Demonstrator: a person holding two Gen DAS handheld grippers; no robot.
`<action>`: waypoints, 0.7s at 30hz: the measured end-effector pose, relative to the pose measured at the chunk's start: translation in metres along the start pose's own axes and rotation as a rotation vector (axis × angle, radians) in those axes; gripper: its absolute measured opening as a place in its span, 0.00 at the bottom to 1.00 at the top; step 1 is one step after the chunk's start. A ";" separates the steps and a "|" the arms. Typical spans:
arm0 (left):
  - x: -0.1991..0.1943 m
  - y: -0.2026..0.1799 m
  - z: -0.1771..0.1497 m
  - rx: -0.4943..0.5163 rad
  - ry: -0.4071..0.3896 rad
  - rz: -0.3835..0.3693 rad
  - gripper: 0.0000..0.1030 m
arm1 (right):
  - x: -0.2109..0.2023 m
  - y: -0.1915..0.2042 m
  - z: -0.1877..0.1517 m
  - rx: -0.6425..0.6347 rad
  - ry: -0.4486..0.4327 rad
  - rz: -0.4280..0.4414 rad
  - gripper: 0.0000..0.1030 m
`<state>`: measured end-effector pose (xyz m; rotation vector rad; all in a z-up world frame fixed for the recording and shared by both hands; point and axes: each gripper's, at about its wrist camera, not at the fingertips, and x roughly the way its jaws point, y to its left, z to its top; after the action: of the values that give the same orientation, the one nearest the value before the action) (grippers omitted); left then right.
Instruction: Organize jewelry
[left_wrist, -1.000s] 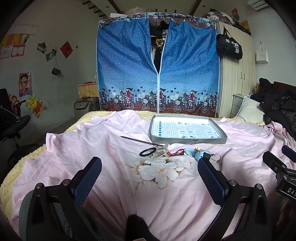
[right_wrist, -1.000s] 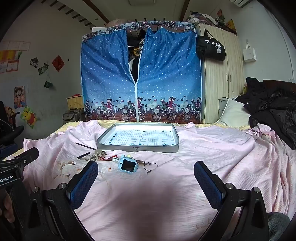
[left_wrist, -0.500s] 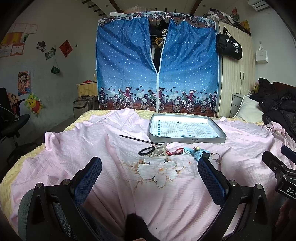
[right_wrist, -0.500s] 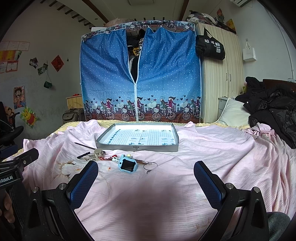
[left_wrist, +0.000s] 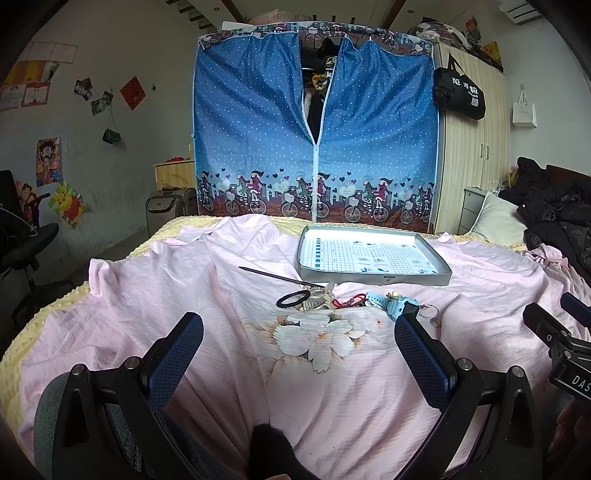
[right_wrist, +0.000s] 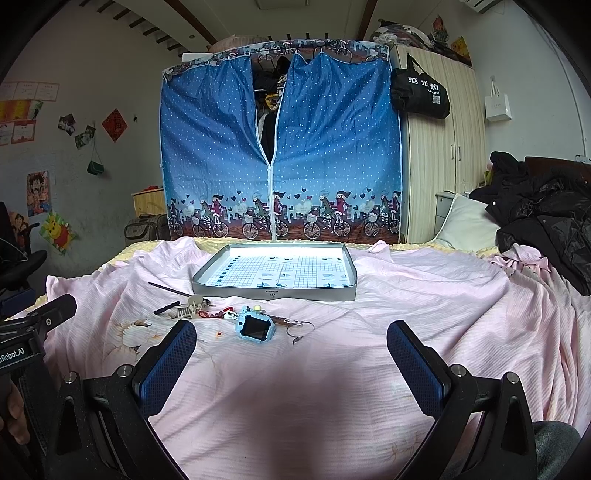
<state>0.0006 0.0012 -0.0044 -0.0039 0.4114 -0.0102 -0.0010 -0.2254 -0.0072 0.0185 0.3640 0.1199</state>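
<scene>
Pink sheet (right_wrist: 369, 369), perhaps light-blue watch (right_wrist: 255, 328)

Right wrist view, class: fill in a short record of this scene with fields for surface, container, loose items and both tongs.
surface: pink bedsheet
container: grey tray, nothing in it, beyond the items
loose items: blue watch, black hair tie, red bead string, key ring, thin black stick
left tongs: open, holding nothing
right tongs: open, holding nothing

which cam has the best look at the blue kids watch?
Right wrist: the blue watch lies unobstructed with its dark screen facing the camera. Left wrist shows the watch only side-on, partly hidden behind that gripper's finger.
</scene>
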 end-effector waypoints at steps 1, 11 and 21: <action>0.000 0.000 0.000 0.000 0.000 0.001 0.99 | 0.000 0.000 0.000 0.000 0.001 0.000 1.00; 0.001 0.001 0.000 -0.002 0.003 -0.001 0.99 | 0.000 0.001 0.000 0.000 0.002 0.000 1.00; 0.000 0.000 -0.005 -0.011 0.011 -0.006 0.99 | 0.000 0.001 0.000 -0.001 0.003 0.000 1.00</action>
<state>-0.0012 0.0012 -0.0094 -0.0163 0.4220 -0.0139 -0.0006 -0.2247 -0.0069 0.0168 0.3674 0.1202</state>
